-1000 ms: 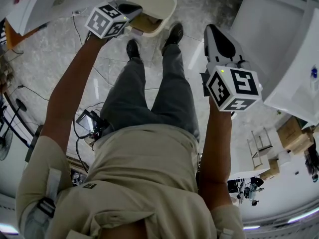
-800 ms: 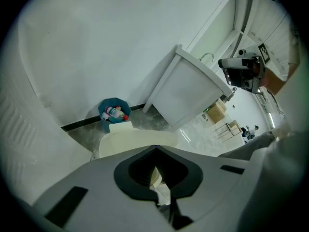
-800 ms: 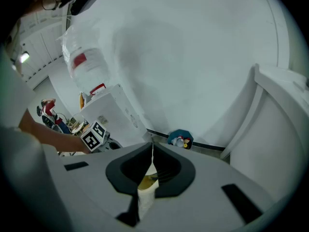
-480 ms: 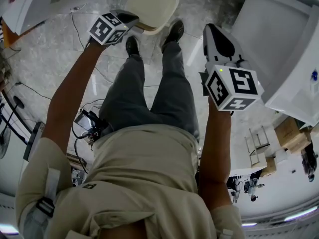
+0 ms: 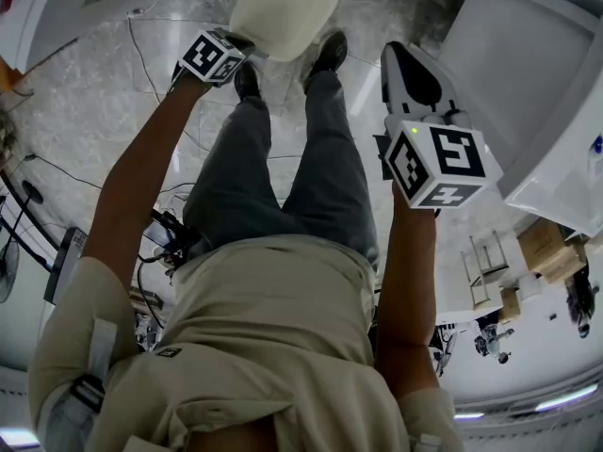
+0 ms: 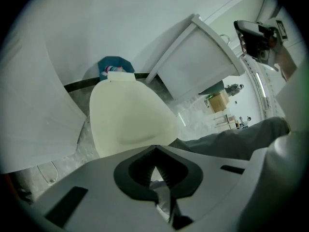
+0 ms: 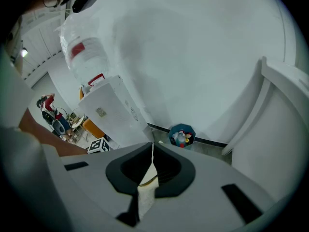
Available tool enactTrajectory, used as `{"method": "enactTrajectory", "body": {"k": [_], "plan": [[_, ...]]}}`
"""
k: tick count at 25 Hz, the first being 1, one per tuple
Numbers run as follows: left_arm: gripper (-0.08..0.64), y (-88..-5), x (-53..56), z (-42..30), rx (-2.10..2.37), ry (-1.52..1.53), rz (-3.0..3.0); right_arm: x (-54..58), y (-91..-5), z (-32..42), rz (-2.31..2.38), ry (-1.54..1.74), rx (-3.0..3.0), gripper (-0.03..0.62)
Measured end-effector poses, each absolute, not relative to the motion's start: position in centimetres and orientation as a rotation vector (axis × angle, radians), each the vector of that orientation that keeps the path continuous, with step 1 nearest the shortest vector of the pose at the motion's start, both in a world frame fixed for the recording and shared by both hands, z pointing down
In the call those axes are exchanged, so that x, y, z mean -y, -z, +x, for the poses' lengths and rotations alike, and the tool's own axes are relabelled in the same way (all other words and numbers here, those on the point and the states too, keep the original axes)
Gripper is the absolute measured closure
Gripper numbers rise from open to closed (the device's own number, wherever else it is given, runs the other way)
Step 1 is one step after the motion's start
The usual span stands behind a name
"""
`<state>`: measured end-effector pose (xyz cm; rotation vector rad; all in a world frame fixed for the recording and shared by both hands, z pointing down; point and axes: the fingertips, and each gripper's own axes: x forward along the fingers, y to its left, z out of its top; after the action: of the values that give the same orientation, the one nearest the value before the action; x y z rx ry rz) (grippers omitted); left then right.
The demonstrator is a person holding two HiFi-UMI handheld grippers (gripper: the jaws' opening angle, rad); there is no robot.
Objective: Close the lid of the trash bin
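Bright, even indoor light, heavy fisheye bend.
A light strip glares at the head view's lower corner, the pale floor shines softly, and both gripper views darken and blur toward their rims.

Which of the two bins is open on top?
The small blue bin, with bottles showing inside; the cream trash bin has its lid down.

Lab or test workspace, I'd say: white worktables, loose cables and gear on the stone floor, cardboard boxes off to the side.
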<state>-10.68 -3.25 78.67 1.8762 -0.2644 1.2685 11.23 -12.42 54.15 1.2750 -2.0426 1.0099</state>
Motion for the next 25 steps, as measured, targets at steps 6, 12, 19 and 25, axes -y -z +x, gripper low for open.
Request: {"method": "enactTrajectory", "body": {"k": [6, 12, 19, 25], "plan": [[0.545, -82.2, 1.8, -11.2, 0.248, -1.295, 1.815, 11.9, -55.6, 11.8, 1.275, -1.013, 2.02, 0.566], [0.545, -83.9, 1.5, -11.3, 0.243, -1.315, 1.783, 11.7, -56.3, 12.0, 1.273, -1.016, 2.011, 0.566], [0.545, -85.6, 1.2, -11.5, 0.255, -1.334, 1.752, 11.1, -56.9, 12.1, 1.27, -1.019, 2.003, 0.566], [0.546, -86.0, 1.2, -11.6, 0.247, -1.334, 1.735, 10.7, -57.5, 12.6, 1.278, -1.026, 1.992, 0.566]]}}
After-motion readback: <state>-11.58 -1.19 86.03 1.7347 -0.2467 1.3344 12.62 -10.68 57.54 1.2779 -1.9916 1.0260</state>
